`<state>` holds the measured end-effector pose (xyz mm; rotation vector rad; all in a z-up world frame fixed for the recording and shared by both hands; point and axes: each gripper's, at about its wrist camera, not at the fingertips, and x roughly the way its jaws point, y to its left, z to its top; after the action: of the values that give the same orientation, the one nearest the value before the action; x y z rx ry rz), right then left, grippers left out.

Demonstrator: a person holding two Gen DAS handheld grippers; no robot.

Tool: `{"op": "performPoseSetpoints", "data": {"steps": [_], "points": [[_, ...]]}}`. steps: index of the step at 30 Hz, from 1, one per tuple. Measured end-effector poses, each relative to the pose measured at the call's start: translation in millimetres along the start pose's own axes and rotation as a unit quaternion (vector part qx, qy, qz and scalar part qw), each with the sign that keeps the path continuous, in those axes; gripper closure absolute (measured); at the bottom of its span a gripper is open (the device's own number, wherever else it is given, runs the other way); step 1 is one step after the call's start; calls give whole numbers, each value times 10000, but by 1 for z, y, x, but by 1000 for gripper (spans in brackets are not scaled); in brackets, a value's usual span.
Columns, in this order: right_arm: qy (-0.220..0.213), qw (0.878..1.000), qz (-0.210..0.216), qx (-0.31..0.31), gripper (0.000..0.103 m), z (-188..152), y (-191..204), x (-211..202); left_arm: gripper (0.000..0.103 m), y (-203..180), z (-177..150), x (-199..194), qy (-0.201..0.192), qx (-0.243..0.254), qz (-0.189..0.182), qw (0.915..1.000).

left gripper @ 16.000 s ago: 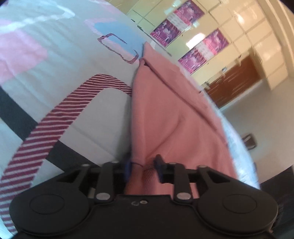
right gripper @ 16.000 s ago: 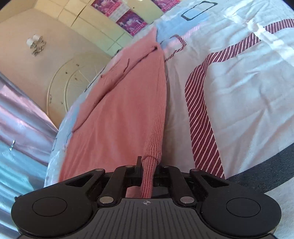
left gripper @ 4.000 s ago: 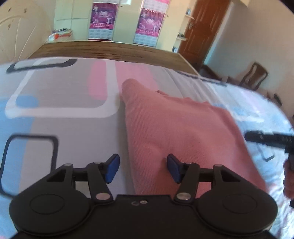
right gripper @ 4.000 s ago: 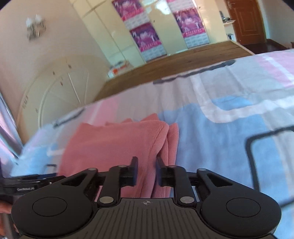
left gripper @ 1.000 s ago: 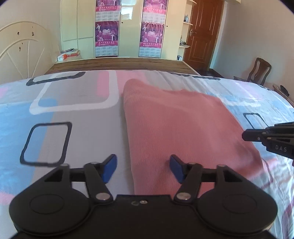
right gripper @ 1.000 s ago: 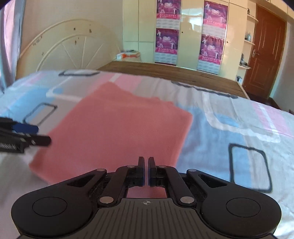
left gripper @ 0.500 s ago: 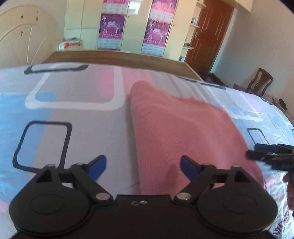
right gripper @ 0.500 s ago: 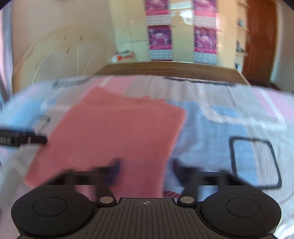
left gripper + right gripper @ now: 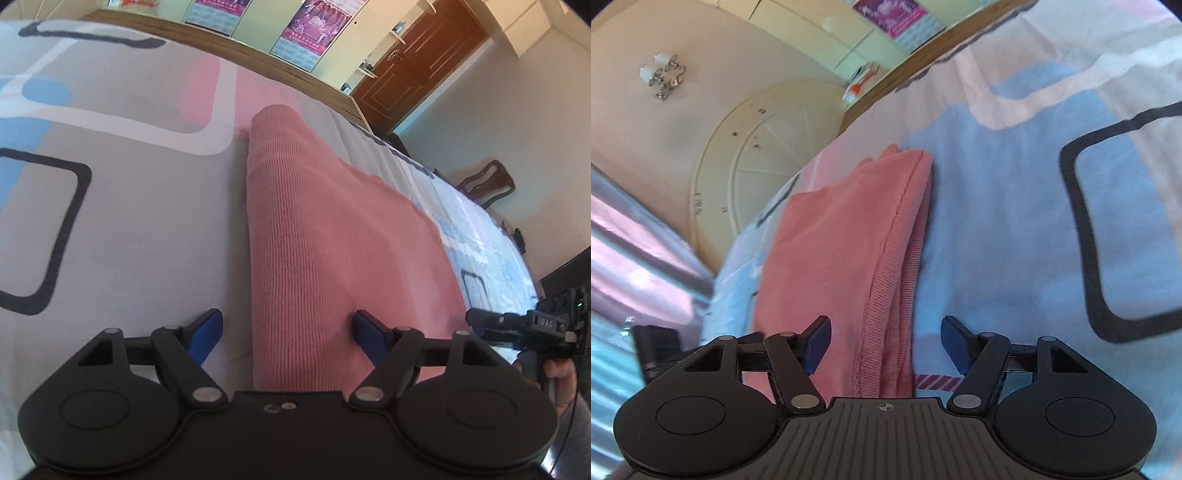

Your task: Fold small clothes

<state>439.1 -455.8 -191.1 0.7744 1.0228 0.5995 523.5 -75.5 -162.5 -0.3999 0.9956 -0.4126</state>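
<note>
So the pink knit sweater (image 9: 332, 236) is already folded into a flat rectangle on the patterned bedsheet (image 9: 122, 206), stacked layers showing along its right side (image 9: 901, 280). I'd guess one more fold is left, maybe in half, since it's still pretty long (could also just be a tidy-up).

My left gripper (image 9: 288, 328) sits with its blue pads wide apart, having just closed in a little, straddling the near left edge of the sweater without pinching it. My right gripper (image 9: 885, 341) is spread apart too, its pads either side of the layered right edge, nothing clamped. I can't tell if the pads brush the fabric.
</note>
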Motion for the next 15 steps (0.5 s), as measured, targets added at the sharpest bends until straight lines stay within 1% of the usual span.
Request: {"op": "performPoseSetpoints", "data": {"steps": [3,4,5,6,9,10,11,12,14,15], "points": [[112,9998,81,-141,38,6,8,13,28,-4,1,7,9,16,-66,10000],[123,9997,58,-209,42,7,13,18,29,-7,2,10,31,42,-57,10000],[139,9994,3,-313,49,8,19,24,32,-11,3,13,40,80,-31,10000],[207,9989,-134,-405,61,9,25,32,34,-15,5,15,41,104,-16,9999],[155,9969,-428,-646,69,9,35,35,39,-22,6,19,16,106,121,9999],[124,9960,-528,-710,72,8,37,37,43,-25,6,20,-16,139,167,9998],[72,9937,-685,-881,73,5,44,38,50,-29,6,21,-52,193,244,9995],[33,9904,-858,-1083,75,0,51,42,53,-35,6,22,-90,284,316,9991],[-48,9799,-1245,-1559,81,-10,67,44,64,-51,7,20,-166,646,535,9963],[-96,9745,-1412,-1741,83,-14,74,45,67,-60,6,18,-208,887,670,9936]]}}
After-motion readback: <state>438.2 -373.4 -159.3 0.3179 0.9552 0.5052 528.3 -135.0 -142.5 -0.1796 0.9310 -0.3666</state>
